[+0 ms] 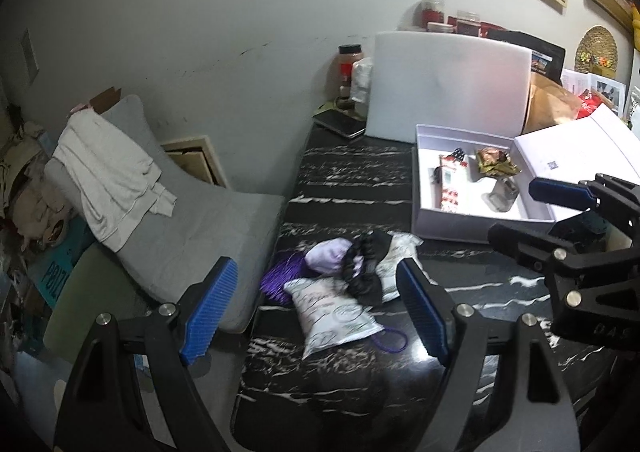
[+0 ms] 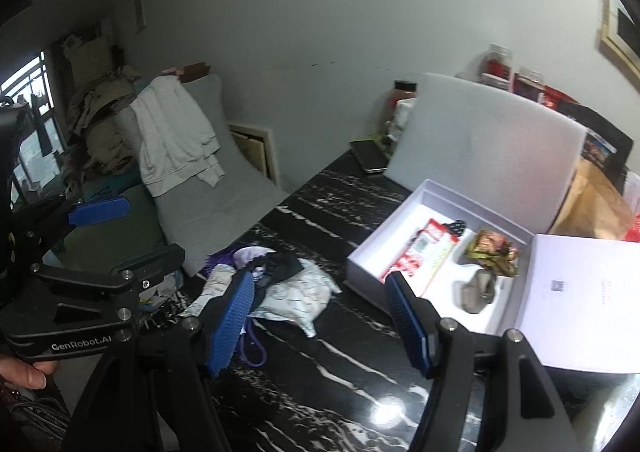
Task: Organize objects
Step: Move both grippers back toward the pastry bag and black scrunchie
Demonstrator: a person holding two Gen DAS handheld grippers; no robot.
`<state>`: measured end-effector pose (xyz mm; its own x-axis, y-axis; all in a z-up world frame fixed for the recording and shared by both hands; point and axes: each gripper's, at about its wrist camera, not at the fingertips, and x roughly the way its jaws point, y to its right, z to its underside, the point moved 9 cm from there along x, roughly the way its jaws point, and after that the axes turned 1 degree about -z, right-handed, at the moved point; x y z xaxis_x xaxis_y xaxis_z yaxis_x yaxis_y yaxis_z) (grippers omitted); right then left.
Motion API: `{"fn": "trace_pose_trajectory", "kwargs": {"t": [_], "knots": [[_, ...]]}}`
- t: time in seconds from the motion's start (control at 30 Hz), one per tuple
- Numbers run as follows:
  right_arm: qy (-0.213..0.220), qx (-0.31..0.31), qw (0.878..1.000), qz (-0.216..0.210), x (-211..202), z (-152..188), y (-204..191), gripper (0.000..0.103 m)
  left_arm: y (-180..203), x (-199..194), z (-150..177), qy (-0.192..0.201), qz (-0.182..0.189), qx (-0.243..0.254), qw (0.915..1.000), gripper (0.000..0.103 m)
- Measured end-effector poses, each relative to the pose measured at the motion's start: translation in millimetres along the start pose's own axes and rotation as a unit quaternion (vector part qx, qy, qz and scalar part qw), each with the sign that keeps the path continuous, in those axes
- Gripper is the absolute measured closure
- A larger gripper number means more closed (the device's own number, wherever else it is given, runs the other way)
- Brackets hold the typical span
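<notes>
A small heap lies on the black marble table (image 1: 340,179): a white printed sachet (image 1: 332,308), a lavender pouch (image 1: 326,260), black beads (image 1: 360,264) and a purple tassel (image 1: 280,276). My left gripper (image 1: 316,268) hovers just before the heap, open and holding nothing. To the right stands an open white box (image 1: 448,228) holding a red-and-white packet (image 1: 452,179), a gold wrapper (image 1: 494,161) and a grey metallic piece (image 1: 504,193). My right gripper (image 2: 318,278) is open and holds nothing, between the heap (image 2: 296,296) and the box (image 2: 368,272).
The box lid (image 2: 580,292) lies open at the right. A white foam board (image 1: 448,87) leans behind the box, with a phone (image 1: 340,123) and jars (image 1: 348,67) near the wall. A grey cushion (image 1: 192,219) with a white towel (image 1: 104,175) lies left of the table.
</notes>
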<state>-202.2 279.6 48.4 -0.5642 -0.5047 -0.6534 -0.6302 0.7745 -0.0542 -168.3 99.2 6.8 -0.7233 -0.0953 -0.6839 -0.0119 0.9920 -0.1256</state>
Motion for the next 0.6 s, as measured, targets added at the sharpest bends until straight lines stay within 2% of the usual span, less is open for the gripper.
{"fn": "trace_pose_trajectory", "kwargs": {"t": [0.27,0.6], "knots": [[0.020,-0.004,1.000,-0.018,16,-3,-20,0.035,-22,18,26,-0.015,0.010,-0.017,0.9997,0.022],[-0.021,-0.004,0.999,-0.031,63,11,-31,0.035,-45,62,49,-0.046,0.027,-0.049,0.9973,0.022]]}}
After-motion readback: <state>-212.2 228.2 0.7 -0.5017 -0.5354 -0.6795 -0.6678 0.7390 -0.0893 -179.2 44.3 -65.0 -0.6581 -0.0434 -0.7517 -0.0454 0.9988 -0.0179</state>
